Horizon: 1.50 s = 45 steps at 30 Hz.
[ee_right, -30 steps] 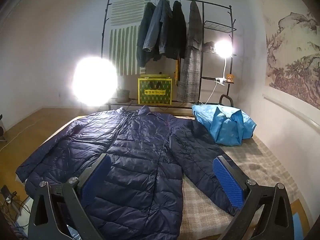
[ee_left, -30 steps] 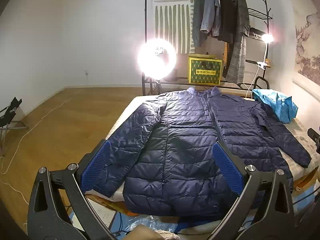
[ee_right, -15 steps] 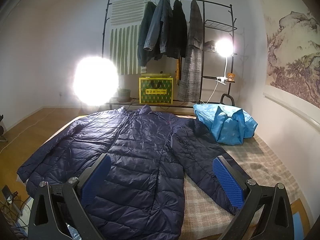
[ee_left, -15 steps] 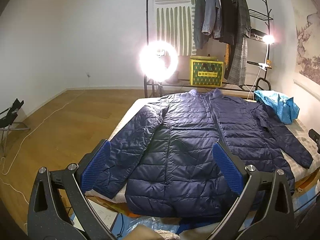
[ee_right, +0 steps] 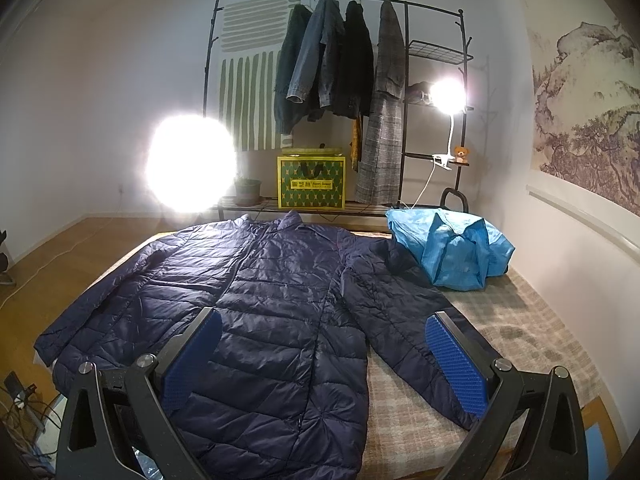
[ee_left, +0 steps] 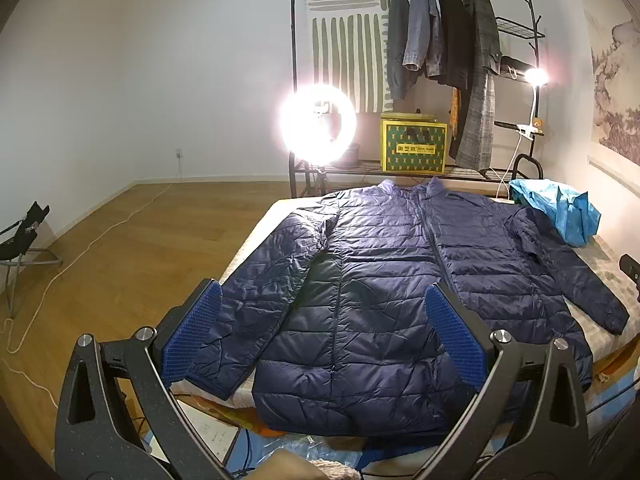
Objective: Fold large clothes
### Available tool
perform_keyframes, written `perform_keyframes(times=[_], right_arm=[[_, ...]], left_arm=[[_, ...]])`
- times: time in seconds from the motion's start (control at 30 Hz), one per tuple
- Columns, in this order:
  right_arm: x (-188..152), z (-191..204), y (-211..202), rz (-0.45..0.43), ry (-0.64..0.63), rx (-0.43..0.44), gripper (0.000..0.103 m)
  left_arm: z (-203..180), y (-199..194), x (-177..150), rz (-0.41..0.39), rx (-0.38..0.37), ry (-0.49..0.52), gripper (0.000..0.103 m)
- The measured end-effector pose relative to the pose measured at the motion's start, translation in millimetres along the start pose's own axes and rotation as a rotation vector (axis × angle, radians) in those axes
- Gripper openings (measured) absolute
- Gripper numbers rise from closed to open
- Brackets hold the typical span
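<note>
A navy quilted puffer jacket (ee_left: 384, 280) lies flat, front up and zipped, on the bed, collar at the far end and both sleeves spread out; it also shows in the right wrist view (ee_right: 276, 312). My left gripper (ee_left: 320, 328) is open and empty, hovering above the hem and left sleeve. My right gripper (ee_right: 320, 352) is open and empty, hovering above the jacket's lower right part and right sleeve (ee_right: 404, 320).
A crumpled light-blue bag (ee_right: 452, 248) lies on the bed's far right corner. The checked bed cover (ee_right: 520, 332) is bare to the right. A clothes rack (ee_right: 352, 80), a yellow-green box (ee_right: 311, 182) and a ring light (ee_left: 318, 122) stand behind. Wood floor lies left.
Both views have shifted slightly; the jacket sits a little lower and farther in frame. The jacket itself has not moved and both grippers stay open.
</note>
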State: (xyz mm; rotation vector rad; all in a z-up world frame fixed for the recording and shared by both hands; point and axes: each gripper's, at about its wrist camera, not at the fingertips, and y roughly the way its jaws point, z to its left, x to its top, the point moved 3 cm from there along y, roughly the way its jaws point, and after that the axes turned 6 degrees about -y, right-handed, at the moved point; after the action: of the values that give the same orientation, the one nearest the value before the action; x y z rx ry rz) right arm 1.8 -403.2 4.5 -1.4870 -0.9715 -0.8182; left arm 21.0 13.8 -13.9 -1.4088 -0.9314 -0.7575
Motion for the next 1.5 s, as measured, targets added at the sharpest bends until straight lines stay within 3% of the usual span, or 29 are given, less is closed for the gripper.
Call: perform_keyframes(times=[0.87,1.5], right_arm=[[1,0,1,0.002,0.005,0.001,0.103],[7,16,4,-0.003,0.003,0.025,0.103]], left_arm=[[3,1,0,0.002,0.002,0.003,0.103],[17,3,-6,0.017,0.043,-0.006,0.103]])
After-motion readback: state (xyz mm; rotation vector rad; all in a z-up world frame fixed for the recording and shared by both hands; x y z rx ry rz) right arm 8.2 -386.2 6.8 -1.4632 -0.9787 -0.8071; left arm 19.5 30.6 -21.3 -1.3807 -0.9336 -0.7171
